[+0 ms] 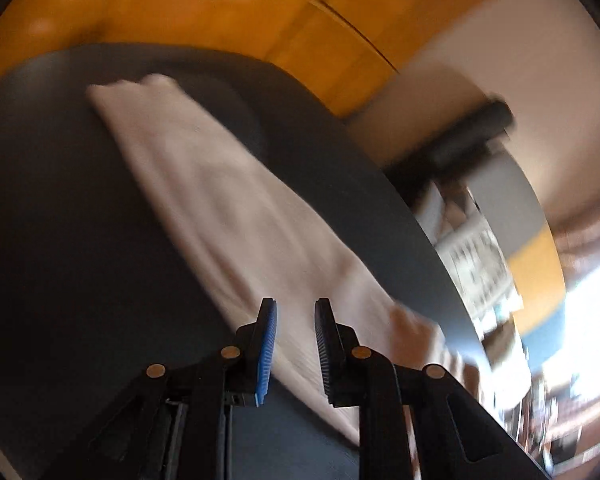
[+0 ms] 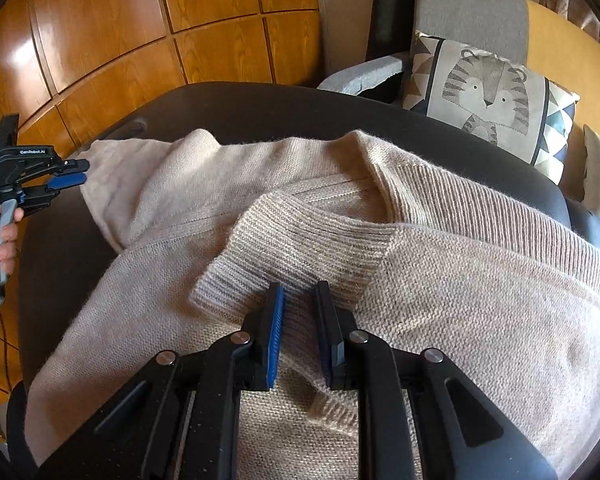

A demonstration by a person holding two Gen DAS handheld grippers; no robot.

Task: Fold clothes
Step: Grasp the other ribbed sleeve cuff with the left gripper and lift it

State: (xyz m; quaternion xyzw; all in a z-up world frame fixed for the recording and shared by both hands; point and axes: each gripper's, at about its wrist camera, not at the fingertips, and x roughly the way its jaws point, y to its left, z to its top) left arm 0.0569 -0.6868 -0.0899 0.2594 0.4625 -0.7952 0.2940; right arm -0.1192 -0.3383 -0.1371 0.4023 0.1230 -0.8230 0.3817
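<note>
Holding my right gripper [image 2: 298, 292] low over the beige knit sweater [image 2: 440, 288], I have its jaws standing a narrow way apart with the ribbed cuff [image 2: 292, 248] of a sleeve lying just ahead of them; knit shows in the gap, but I cannot tell whether the pads actually press on it. The sweater lies spread across the dark counter [image 2: 260, 104], filling most of it, with one sleeve folded in across the body so that its cuff ends near the middle. A ribbed band runs along the edge on the right.

My left gripper [image 2: 66, 179] is off at the far left end of the sweater, seen from the right wrist camera with my hand [image 2: 4, 232] around its grey handle. Its jaws are parted and nothing sits between them; its tips are just beside the edge of the garment, apart from it. From the left wrist camera the view is blurred: the left gripper [image 1: 296, 308] hangs above the sweater [image 1: 228, 200], which stretches away as a long pale strip over the counter [image 1: 60, 220], and the blue pads [image 1: 269, 344] are clearly separated with no cloth held.

Behind the counter stands an orange wooden panelled wall [image 2: 140, 40], and to the right a grey chair [image 2: 468, 12] carrying a cushion with a tiger drawing [image 2: 488, 92].
</note>
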